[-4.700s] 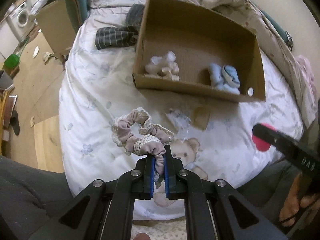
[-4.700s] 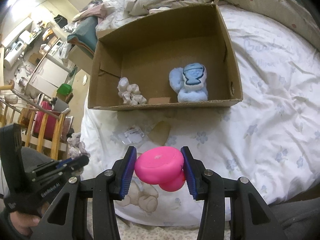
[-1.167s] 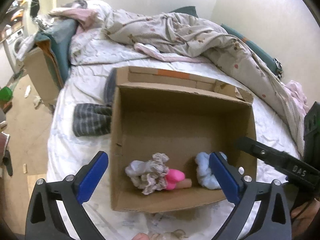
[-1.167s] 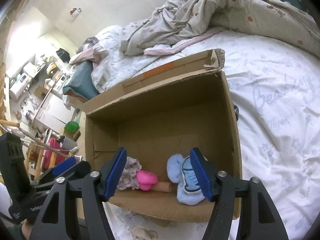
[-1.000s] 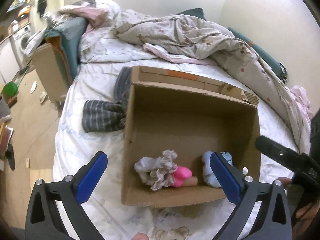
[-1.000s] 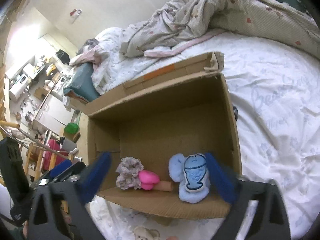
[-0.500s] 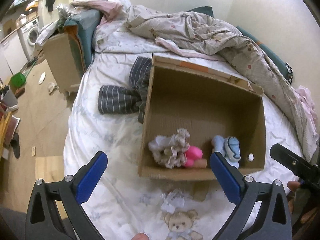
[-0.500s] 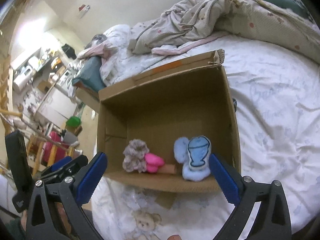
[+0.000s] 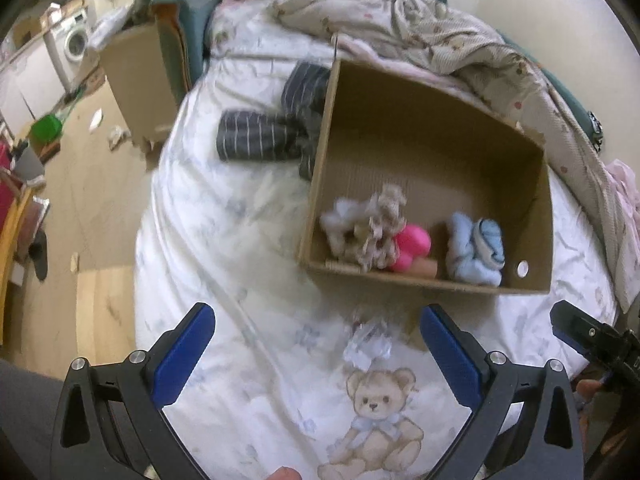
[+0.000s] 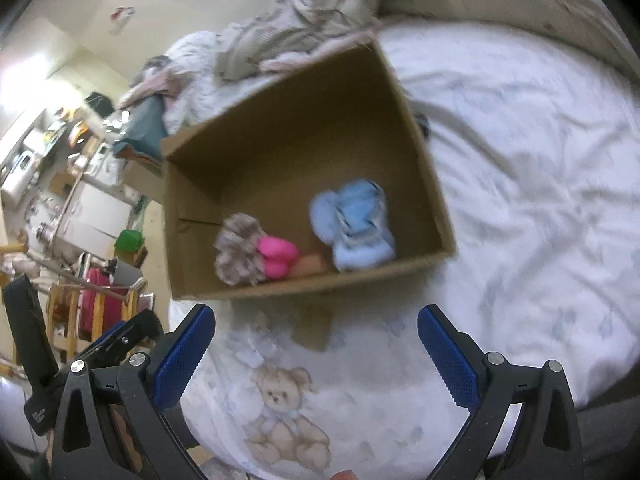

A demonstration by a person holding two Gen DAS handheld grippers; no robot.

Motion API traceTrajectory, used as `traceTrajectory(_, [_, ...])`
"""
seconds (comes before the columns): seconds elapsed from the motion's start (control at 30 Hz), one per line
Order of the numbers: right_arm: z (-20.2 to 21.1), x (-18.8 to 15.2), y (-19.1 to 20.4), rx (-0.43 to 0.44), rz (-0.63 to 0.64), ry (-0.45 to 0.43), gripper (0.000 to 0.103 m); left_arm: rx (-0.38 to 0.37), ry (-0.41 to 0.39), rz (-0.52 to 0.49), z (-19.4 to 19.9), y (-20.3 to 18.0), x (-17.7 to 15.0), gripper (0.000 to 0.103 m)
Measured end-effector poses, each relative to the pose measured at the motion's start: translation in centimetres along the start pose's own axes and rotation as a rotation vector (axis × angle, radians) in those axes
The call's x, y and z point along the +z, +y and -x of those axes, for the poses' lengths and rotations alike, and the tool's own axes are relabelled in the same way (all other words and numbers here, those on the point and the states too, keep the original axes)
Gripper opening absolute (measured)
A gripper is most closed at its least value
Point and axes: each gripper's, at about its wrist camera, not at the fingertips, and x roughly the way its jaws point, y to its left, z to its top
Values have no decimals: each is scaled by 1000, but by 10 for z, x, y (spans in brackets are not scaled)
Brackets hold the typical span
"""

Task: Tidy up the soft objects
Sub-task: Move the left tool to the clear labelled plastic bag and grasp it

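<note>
From the left wrist view, the left gripper [image 9: 318, 344] hangs over the bed [image 9: 224, 240] with its blue-padded fingers [image 9: 182, 354] spread wide and nothing between them. Ahead sits one open cardboard box [image 9: 424, 284] on the white floral sheet. Along its near wall lie four soft things in a row: a white fluffy item [image 9: 336, 220] at the left, one lace-trimmed scrunchie [image 9: 380, 228] touching it, one pink plush toy [image 9: 412, 246] just beside that, and one light blue plush toy [image 9: 476, 250] at the right, slightly apart. One dark striped garment [image 9: 260, 136] lies on the sheet against the box's left wall. A teddy bear print [image 9: 374, 420] marks the sheet near the fingers, with a crumpled clear wrapper [image 9: 368, 344] just beyond it. A rumpled beige blanket [image 9: 440, 36] is heaped behind the box; wooden floor [image 9: 96, 208] and one washing machine [image 9: 76, 44] show at the left.

From the right wrist view, which is blurred, the right gripper [image 10: 316, 350] is likewise released, fingers [image 10: 448, 354] wide and empty above the bear print. The same box holds the scrunchie, pink toy and blue toy; the white item is not discernible. A cluttered room with white appliances [image 10: 96, 216] lies beyond the bed's edge.
</note>
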Motion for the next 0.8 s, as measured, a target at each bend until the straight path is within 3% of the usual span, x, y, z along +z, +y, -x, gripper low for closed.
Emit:
traceTrajectory(0.2, [-14, -8, -27, -67, -50, 90, 103, -17, 128, -61, -42, -22, -19, 101])
traceTrajectory(0.27, [-17, -9, -33, -61, -74, 110, 103, -21, 161, -98, -56, -32, -22, 94])
traceTrajectory(0.43, [-25, -10, -31, -40, -73, 143, 103, 20, 180, -208, -84, -57, -30, 92])
traceTrajectory(0.8, [-38, -11, -23, -33, -35, 192, 103, -24, 275, -226, -115, -66, -38, 28])
